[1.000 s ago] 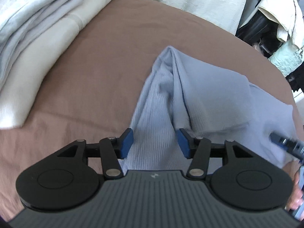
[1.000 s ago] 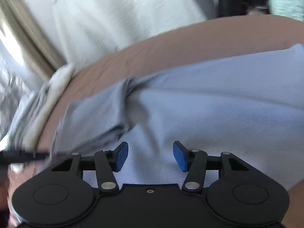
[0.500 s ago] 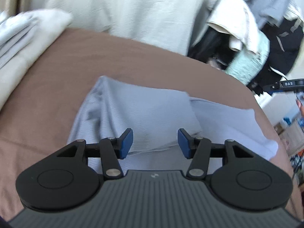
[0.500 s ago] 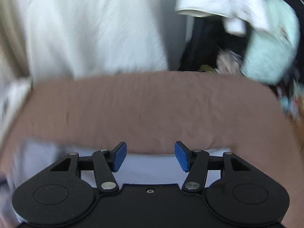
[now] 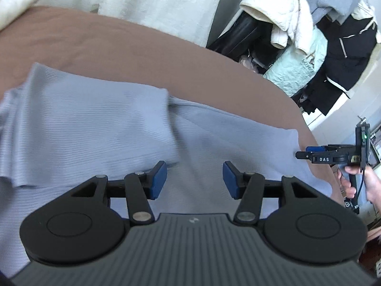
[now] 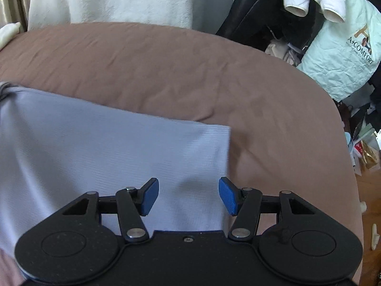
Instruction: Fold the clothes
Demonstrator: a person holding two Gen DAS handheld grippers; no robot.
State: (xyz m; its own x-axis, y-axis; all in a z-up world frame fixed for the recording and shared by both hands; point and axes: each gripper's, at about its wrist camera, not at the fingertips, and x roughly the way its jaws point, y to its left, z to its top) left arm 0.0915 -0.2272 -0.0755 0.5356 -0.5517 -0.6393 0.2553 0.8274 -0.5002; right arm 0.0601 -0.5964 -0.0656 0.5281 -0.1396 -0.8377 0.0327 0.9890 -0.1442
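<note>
A light blue ribbed garment (image 5: 100,121) lies on the brown bed cover (image 5: 123,45), with one sleeve folded over its body. My left gripper (image 5: 194,180) is open and empty, hovering just above the garment's middle. My right gripper (image 6: 188,196) is open and empty, above the garment's right edge (image 6: 221,166); the garment (image 6: 100,147) fills the lower left of the right wrist view. The right gripper also shows in the left wrist view (image 5: 300,154), held in a hand beside the garment's far right corner.
A heap of coats and bags (image 5: 309,38) stands beyond the bed's right side, also in the right wrist view (image 6: 333,35). A white blanket (image 5: 147,2) hangs behind the bed. Folded pale cloth (image 5: 14,2) lies at the far left. The bed edge (image 6: 343,128) curves at right.
Both views have swung to the right, from the sleeve and the folded stack toward the garment's right side. The right gripper has moved off the garment's body to its right edge. Both stay open.
</note>
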